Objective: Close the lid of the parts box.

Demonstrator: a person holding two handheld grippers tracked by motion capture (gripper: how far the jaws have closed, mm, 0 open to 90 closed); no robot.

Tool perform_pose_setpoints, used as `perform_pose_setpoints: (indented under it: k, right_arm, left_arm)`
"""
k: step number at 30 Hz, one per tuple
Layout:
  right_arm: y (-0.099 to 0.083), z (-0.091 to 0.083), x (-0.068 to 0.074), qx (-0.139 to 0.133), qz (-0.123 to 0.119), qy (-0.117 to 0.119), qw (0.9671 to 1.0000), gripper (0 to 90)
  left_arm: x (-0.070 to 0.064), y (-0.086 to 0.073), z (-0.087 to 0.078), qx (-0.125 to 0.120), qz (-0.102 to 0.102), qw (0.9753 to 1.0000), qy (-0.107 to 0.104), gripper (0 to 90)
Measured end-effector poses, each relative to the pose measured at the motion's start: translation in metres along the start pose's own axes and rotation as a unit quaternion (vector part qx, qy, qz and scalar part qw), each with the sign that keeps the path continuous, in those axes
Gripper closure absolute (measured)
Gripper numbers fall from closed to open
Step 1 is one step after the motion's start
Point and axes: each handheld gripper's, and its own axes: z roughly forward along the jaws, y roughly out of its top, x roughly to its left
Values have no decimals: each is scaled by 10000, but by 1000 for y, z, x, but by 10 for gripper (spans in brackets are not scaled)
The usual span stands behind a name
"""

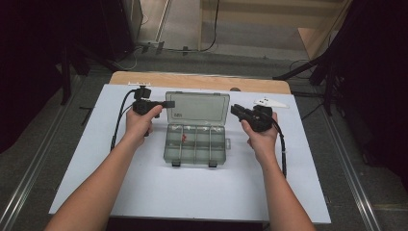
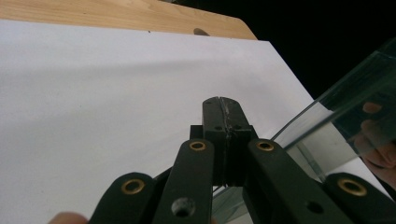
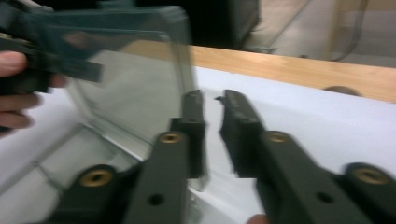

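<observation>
From the high view, a clear box [image 1: 195, 139] sits mid-table on the white sheet [image 1: 144, 192], its lid [image 1: 198, 107] raised toward the far edge. The left gripper [image 1: 169, 104] points at the lid's left rim, the right gripper [image 1: 235, 110] just off its right rim. A white piece [image 1: 270, 102] lies beyond the right hand, and bare sheet spreads wide on the near side and to both flanks, with the wooden strip [image 1: 202, 81] behind. In the left gripper view, the left gripper [image 2: 222, 108] has its jaws pressed together on nothing, the lid [image 2: 345, 93] just beside them at right, open sheet ahead. In the right gripper view, the right gripper [image 3: 212, 100] stands narrowly parted, the lid's edge [image 3: 184, 60] at its left jaw; touching or not is unclear through the blur.
</observation>
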Motion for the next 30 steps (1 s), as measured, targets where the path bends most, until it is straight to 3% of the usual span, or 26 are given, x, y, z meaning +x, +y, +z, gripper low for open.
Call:
perform_pose_setpoints:
  k: [2,4,11,14,20,30]
  right_arm:
    - [1,0,2,70,-108,-223,9997,900]
    - [3,3,4,204,-9,-299,9993,900]
    - [9,10,8,253,336,-248,9988,900]
    - [11,12,14,350,143,-224,9990,900]
    - [12,9,18,294,177,-117,9993,900]
    - [7,3,27,313,-22,-13,9995,900]
  left_arm:
    - [-3,0,-1,22,52,10000,67,900]
    - [-6,0,-2,3,129,9999,78,900]
    - [-13,-3,-6,-37,233,9997,50,900]
    - [-14,-6,-8,-80,220,9997,24,900]
    - [-22,-11,-12,-106,468,9987,174,900]
    - [-28,-20,-21,-166,610,9979,105,900]
